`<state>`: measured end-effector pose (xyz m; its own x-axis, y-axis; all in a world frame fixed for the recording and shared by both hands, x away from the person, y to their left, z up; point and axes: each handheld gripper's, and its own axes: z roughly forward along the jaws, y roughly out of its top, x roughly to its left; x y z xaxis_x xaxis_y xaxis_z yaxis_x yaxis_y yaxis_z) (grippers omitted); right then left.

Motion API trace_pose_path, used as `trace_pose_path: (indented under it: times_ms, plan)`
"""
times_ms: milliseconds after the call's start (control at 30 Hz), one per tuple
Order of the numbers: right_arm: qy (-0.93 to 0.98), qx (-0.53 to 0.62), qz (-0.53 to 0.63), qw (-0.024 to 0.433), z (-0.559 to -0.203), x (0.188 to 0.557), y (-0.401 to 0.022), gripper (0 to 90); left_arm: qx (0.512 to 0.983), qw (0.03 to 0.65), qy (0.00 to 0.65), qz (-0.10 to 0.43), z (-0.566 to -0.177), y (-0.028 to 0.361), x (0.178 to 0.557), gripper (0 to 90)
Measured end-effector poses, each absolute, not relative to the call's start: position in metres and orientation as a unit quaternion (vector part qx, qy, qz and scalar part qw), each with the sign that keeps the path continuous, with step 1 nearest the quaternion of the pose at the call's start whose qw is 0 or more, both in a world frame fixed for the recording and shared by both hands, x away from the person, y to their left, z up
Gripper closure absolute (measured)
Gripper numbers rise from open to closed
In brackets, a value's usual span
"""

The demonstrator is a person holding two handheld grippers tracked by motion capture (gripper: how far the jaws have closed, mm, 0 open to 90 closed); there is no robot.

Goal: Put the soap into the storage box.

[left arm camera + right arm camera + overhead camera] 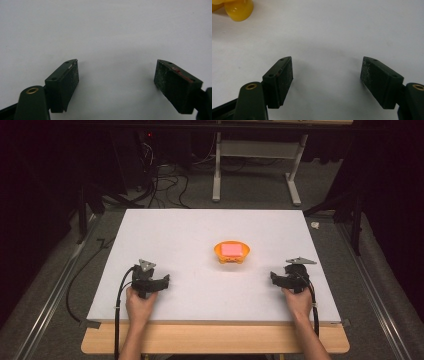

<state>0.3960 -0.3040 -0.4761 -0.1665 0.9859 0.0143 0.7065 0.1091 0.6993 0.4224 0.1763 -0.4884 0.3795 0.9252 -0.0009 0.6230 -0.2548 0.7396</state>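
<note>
From the high view, your two hands come in over the near edge of the flat white rectangular tabletop (200, 235), which lies on a pale wooden board (215, 340). Your left hand (140, 304) holds the black two-jaw left gripper (159, 281) at the near left of the top, and your right hand (298, 301) holds the black two-jaw right gripper (278, 278) at the near right. Each gripper points inward toward the middle. Between them and a little farther from you sits a small orange plastic bowl (232, 256) with a pink square block (232, 249) lying inside it. The bowl is well apart from both grippers. A black cable (118, 310) trails back from the left gripper along your forearm.

In the left gripper view, your left gripper (116, 75) has its jaws spread wide with bare white tabletop (105, 30) in the gap.

In the right gripper view, your right gripper (327, 72) also stands released, jaws wide with nothing in between, and a rounded yellow-orange part of the bowl (238, 8) shows at the far left corner, well clear of the jaws
</note>
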Motion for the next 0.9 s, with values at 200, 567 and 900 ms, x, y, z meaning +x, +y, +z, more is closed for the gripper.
trace_pose_path:
  times_ms: [200, 567, 900]
  plan:
    - [0.711, 0.594, 0.283, 0.248, -0.4785, 0.3968, -0.3016, 26.5, 0.759, 0.336, 0.510, 0.225, -0.4884, 0.1762, 0.4224, 20.2]
    - [0.709, 0.588, 0.292, 0.258, -0.4820, 0.3945, -0.3020, 25.8, 0.759, 0.336, 0.510, 0.226, -0.4885, 0.1761, 0.4223, 20.2]
    - [0.708, 0.588, 0.293, 0.258, -0.4822, 0.3946, -0.3023, 25.8, 0.759, 0.337, 0.510, 0.225, -0.4885, 0.1763, 0.4224, 20.2]
